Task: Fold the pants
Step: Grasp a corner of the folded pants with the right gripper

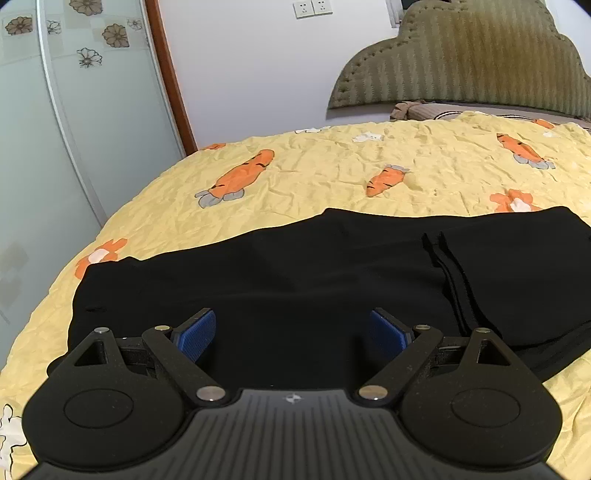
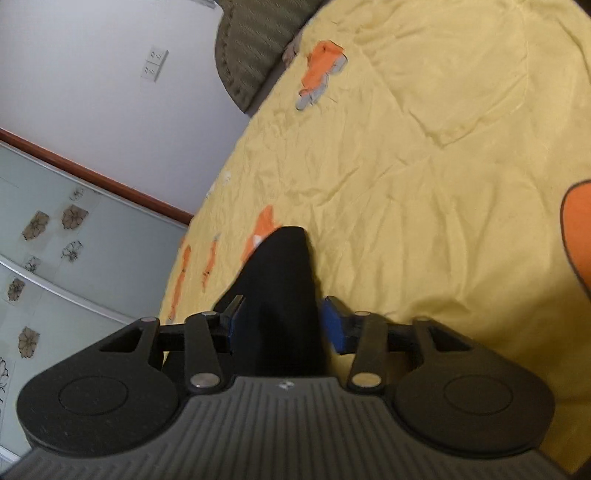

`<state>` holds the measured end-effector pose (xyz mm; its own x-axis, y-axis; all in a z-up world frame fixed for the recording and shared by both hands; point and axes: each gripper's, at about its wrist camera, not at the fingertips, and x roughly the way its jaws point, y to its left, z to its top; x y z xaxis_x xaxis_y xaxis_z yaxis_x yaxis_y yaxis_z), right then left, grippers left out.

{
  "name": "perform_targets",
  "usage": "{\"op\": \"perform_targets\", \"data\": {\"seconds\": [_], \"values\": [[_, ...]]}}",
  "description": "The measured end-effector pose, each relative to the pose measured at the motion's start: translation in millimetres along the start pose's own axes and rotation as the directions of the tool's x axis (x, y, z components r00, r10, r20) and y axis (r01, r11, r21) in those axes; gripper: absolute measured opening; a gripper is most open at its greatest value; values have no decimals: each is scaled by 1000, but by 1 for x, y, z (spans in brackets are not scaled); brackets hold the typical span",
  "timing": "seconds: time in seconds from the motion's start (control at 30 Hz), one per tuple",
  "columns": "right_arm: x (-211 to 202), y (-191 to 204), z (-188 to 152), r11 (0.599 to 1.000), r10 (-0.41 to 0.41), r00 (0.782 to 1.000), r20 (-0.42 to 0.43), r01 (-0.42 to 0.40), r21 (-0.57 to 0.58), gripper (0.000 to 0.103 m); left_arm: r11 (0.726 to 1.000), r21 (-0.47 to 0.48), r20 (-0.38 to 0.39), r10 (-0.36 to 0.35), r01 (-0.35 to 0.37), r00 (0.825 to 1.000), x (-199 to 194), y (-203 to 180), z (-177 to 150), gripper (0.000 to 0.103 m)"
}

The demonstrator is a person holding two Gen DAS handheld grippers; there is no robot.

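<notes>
Black pants (image 1: 295,266) lie crosswise on a yellow carrot-print bedspread (image 1: 332,173). Their right part is doubled over, with stacked layered edges (image 1: 450,280). My left gripper (image 1: 293,332) hovers over the near edge of the pants. It is open, with its blue pads (image 1: 199,332) wide apart and nothing pinched between them. In the right wrist view, which is rolled sideways, a thick bunch of the black pants (image 2: 284,266) fills the gap of my right gripper (image 2: 282,325). Both blue pads (image 2: 334,328) sit against the cloth, and the fabric runs forward to a rounded tip on the bedspread (image 2: 424,166).
An olive padded headboard (image 1: 461,62) and a pillow (image 1: 424,110) are at the far end of the bed. A frosted glass door with flower prints (image 1: 55,129) stands to the left, past the bed's edge. Wall sockets (image 1: 312,8) sit high on the white wall.
</notes>
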<state>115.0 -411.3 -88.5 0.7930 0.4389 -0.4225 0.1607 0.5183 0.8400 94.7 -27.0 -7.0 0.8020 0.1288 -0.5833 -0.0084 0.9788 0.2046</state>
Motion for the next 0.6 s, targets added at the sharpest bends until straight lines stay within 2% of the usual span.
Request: {"op": "perform_targets", "data": {"seconds": [0.1,0.2,0.3,0.47,0.53,0.6], "values": [[-3,1,-3,998,55,997,-55,-56,-20,39,1000,-7,-3,1,-1,1000,1,1,1,91],[0,-1,-3,998,69,996,-61,-69,0,37,1000,-16,-19,-23,23,1000,3,-1,3,91],[6,-1,0,1000,22,998,-60,-22,11,16,995,-37,-28,-98,97,995,3,-5,13,91],[-2,12,-7,1000,23,1000,-8,-23,16,14,974,15,-14,-226,226,974,19,-27,37,91],[-10,20,-9,1000,25,1000,9,-25,13,14,974,57,-39,-218,220,975,34,-40,42,91],[-13,30,-8,1000,23,1000,20,-23,1,14,972,151,-105,-165,179,981,55,-59,42,91]]}}
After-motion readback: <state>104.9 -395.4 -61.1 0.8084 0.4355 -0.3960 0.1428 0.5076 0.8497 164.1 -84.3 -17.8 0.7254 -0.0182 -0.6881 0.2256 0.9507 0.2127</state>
